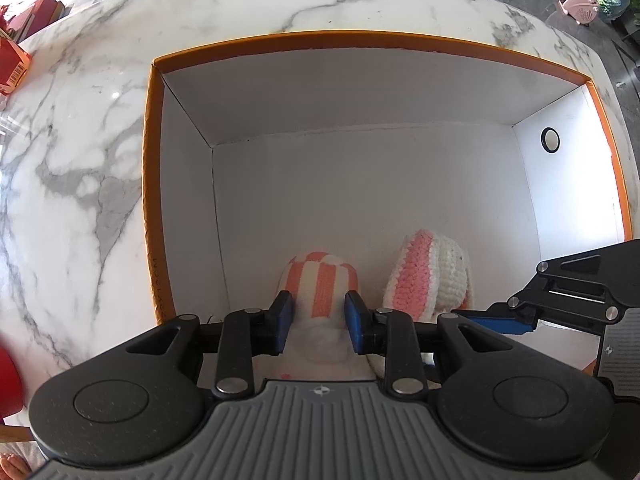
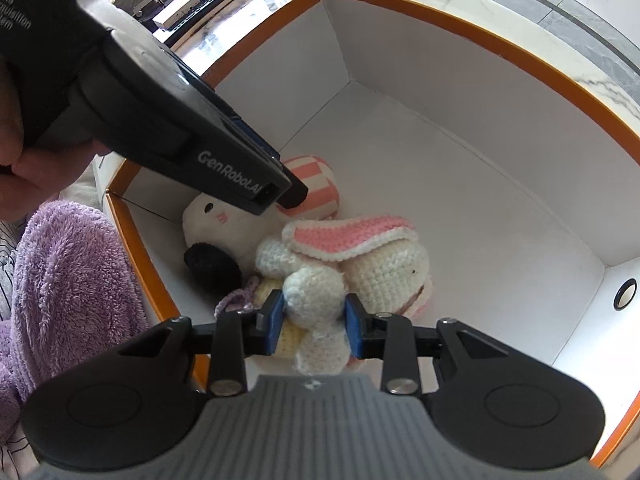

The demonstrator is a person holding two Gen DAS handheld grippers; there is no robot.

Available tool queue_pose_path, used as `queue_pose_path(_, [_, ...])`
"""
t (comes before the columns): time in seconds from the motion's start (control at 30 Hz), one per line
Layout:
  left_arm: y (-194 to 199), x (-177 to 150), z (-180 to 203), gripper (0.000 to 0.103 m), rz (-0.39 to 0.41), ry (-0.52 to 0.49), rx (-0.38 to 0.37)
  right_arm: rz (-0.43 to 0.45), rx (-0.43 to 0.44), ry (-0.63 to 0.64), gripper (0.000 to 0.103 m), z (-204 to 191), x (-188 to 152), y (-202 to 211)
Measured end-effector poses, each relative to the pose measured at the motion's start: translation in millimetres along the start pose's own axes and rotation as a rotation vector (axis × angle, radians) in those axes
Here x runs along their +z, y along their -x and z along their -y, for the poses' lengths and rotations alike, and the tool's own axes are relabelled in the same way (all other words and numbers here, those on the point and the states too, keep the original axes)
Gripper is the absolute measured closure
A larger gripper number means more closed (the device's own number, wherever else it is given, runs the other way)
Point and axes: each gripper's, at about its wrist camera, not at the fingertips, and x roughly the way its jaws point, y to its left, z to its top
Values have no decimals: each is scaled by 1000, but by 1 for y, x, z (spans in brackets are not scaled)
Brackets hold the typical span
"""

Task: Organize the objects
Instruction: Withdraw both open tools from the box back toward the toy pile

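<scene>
Left tongs (image 1: 318, 322) closed partway on the striped toy (image 1: 318, 280), blue pads pressing both sides low at centre of the left view, pointed straight down into the box (image 1: 360, 40). Right tongs (image 2: 314, 322) likewise closed partway, gripping a white limb of the bunny (image 2: 376, 264) low at centre of the right view, tilted steeply downward. Both toys inside the box, bunched near its lower-left corner in the right view, with a white plush (image 2: 224, 220) beside them and touching the striped toy; whether either held toy rests fully on the box floor cannot be told. Bunny just right of the striped toy in the left view, ear (image 2: 348, 236) stretched across the frame, body lying sideways. Upper and right part of the box floor bare, so likely room to set each toy apart: striped one nearer the left tongs, bunny nearer the right. Beyond the orange rim, marble table (image 1: 80, 160); purple fleece (image 2: 68, 272) outside the box at lower left of the right view.
</scene>
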Motion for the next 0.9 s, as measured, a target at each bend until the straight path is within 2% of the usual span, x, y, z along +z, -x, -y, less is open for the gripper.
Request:
queue_pose_path(0.17, [9, -5, 6, 69, 92, -29, -12, 32, -41, -12, 66, -7, -3, 8])
queue_pose_path(0.23, [20, -11, 9, 67, 148, -40, -24, 51, -81, -7, 59, -13, -6, 14])
queue_pose_path(0.4, [58, -57, 9, 63, 355, -123, -35, 134, -163, -7, 58, -32, -18, 38])
queue_pose_path(0.53, [90, -108, 4, 63, 457, -240, -70, 214, -188, -59, 57, -36, -37, 59])
queue_pose_path(0.7, [105, -160, 18, 63, 518, -375, -125, 324, -219, -125, 57, -58, -70, 79])
queue_pose_path(0.83, [102, -191, 28, 63, 527, -477, -139, 399, -224, -208, 57, -73, -105, 92])
queue_pose_path(0.9, [96, -204, 34, 62, 519, -542, -133, 423, -224, -256, 57, -79, -120, 85])
